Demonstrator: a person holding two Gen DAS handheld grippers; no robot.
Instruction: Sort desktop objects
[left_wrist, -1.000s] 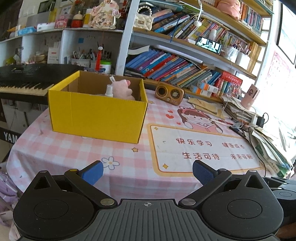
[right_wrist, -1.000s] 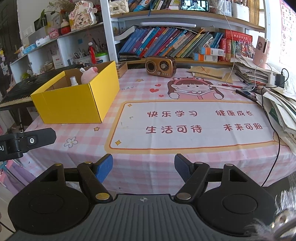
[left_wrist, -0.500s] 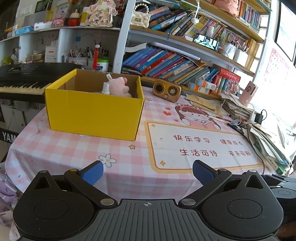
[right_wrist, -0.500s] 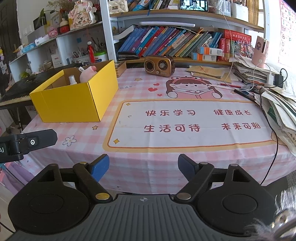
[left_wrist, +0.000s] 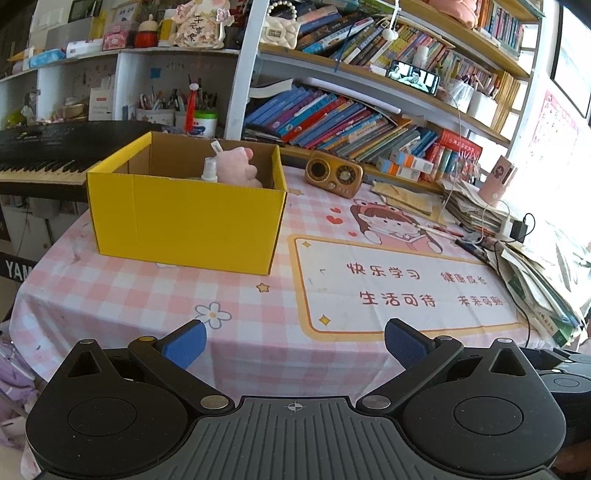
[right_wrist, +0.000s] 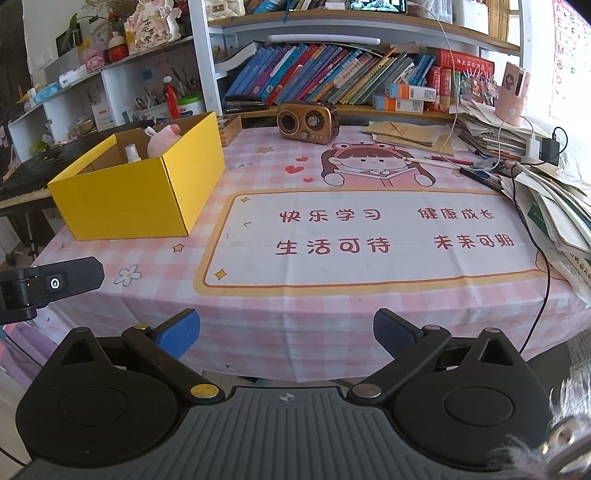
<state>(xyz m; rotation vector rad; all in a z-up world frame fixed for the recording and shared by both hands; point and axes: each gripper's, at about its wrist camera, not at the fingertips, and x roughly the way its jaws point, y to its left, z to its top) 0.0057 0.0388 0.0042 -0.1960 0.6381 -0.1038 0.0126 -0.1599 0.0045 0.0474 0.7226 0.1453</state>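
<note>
Jaws on the right gripper (right_wrist: 284, 334) have just been opening to full width with nothing between them, left gripper (left_wrist: 293, 341) gapes empty too, and the pink plush (right_wrist: 162, 140) and spray bottle (right_wrist: 132, 153) sit in the yellow box (right_wrist: 147, 192) far ahead-left, so sorting looks basically done.

- Left gripper (left_wrist: 294, 341): black body, ribbed grey centre plate with crosshair mark, two round black discs, blue pads (left_wrist: 184, 345), silver and brass pivot screws.
- Right gripper (right_wrist: 286, 332): same build; yellow screw near the left linkage.
</note>
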